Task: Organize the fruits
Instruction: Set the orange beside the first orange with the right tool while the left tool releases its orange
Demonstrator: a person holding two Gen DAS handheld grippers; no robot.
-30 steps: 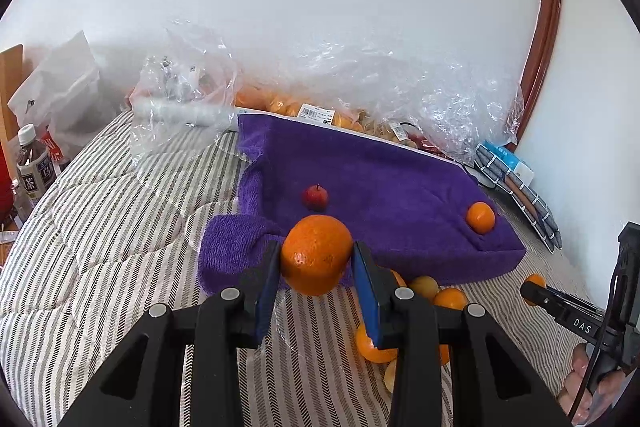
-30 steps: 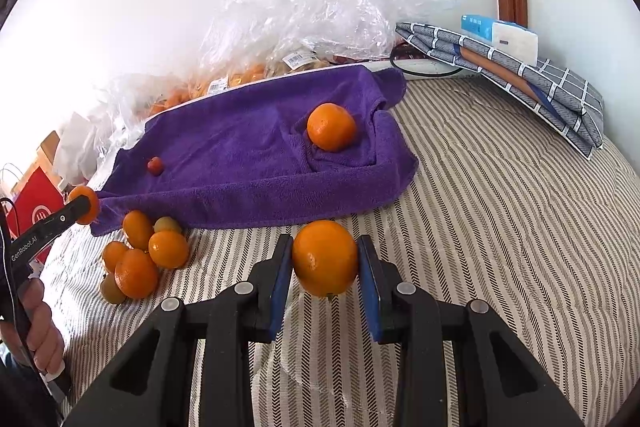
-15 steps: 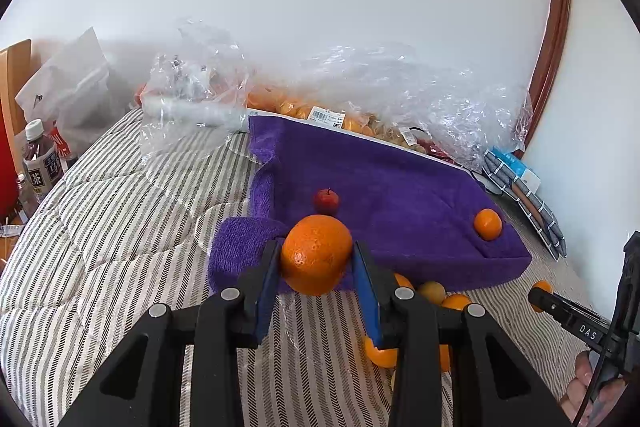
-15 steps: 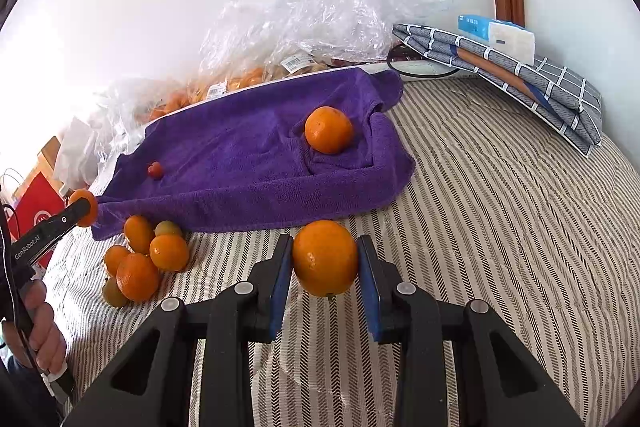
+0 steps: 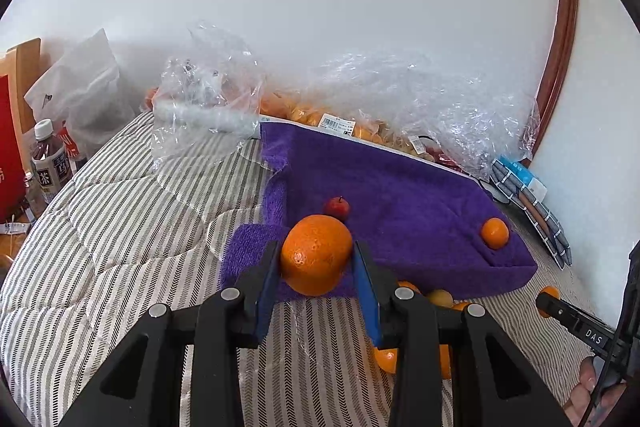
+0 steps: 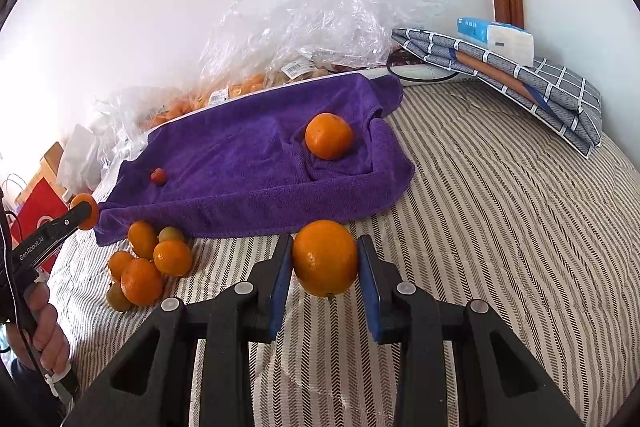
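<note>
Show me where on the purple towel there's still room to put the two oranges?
The purple towel is mostly bare: the wide middle between the small red fruit and the orange on it is free, and so is the back strip along the plastic bags. It is crowded off the towel's front left corner, where the pile of loose oranges sits on the striped quilt.

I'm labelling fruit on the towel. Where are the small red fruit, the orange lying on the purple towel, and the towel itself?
small red fruit [image 5: 336, 208], left wrist view, centre of its skin.
orange on the towel [image 6: 329, 136], right wrist view, its middle.
purple towel [image 6: 240, 155], right wrist view, bare flat part.
</note>
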